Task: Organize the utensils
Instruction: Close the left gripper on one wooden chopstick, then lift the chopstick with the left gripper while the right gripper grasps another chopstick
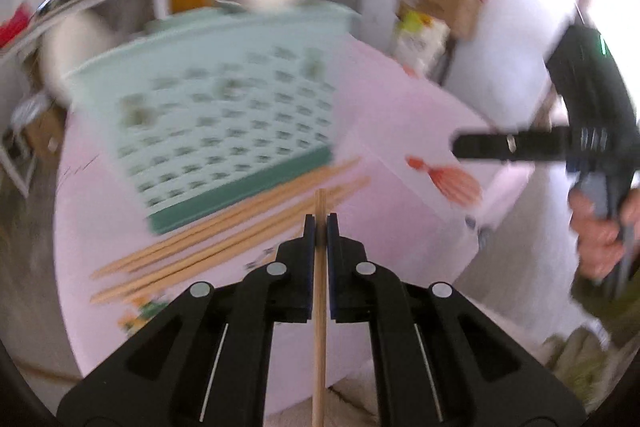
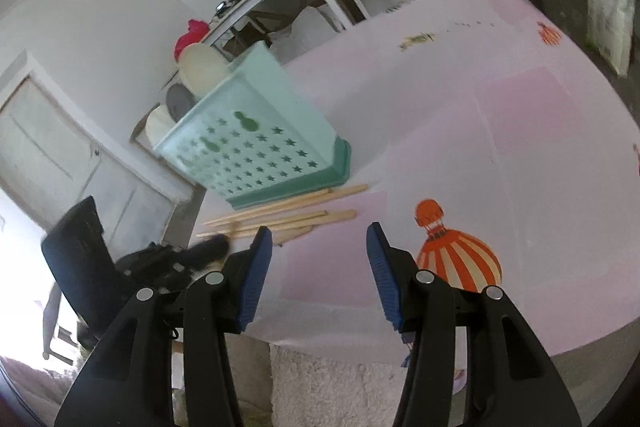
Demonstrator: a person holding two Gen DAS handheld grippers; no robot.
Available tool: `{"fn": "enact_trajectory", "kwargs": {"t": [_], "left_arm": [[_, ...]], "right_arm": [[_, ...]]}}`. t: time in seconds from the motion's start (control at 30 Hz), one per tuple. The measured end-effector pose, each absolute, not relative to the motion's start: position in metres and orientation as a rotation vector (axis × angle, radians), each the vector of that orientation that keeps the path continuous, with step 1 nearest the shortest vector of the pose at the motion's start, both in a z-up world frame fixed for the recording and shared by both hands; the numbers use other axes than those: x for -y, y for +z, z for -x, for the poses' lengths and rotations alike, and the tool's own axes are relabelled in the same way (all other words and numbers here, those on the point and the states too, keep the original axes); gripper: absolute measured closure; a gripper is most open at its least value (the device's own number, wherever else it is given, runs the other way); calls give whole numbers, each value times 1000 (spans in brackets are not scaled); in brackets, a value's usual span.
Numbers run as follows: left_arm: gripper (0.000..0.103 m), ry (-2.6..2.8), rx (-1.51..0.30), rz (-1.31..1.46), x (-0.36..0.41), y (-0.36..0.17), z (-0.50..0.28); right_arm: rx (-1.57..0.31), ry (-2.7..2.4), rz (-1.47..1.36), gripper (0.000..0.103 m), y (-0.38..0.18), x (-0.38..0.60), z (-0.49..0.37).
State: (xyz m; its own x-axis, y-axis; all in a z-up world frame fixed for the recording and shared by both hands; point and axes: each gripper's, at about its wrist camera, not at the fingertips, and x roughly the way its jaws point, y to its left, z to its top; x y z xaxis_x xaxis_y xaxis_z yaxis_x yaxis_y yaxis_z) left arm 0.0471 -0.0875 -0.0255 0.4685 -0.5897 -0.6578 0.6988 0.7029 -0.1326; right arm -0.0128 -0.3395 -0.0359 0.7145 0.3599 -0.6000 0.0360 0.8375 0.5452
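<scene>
From the left wrist camera, the left claw [image 1: 320, 223] is squeezed tight on one wooden chopstick [image 1: 319, 307]. The stick runs straight along the claw, from the bottom of the picture up past the fingertips. Just behind it, more chopsticks [image 1: 228, 239] lie flat on the pink table [image 1: 400, 107], slanting from low left to high right. They sit right beside the green base of the mint basket [image 1: 224, 115], which is blurry. An orange balloon picture [image 1: 456, 181] is on the cloth to the right. Far right, a hand holds the right claw [image 1: 456, 147] in the air.

From the right wrist camera, the right claw [image 2: 320, 251] is wide open and holds nothing. The loose chopsticks [image 2: 288, 213] lie longways, left to right, near the table's left edge, against the basket [image 2: 256, 131]. The left claw [image 2: 208, 251] is a dark blur by their left ends
</scene>
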Motion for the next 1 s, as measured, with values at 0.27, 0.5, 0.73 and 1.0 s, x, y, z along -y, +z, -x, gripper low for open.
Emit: {"fn": "enact_trajectory", "kwargs": {"t": [0.27,0.5,0.73,1.0], "left_arm": [[99,-601,-595,174,-20,19,-36],[99,-488,-494,288,-83,42,-21],[99,-439,-452,336,-119,49,-23],[99,-439,-420,385,-148,48,-28]], "right_arm": [[-802,378,-219,58,-25,269,-15],[-856,682,121,68,-40,165,-49],[-832,815,418,72,-55,90,-69],[-865,881,570,73,-67,46,-87]]}}
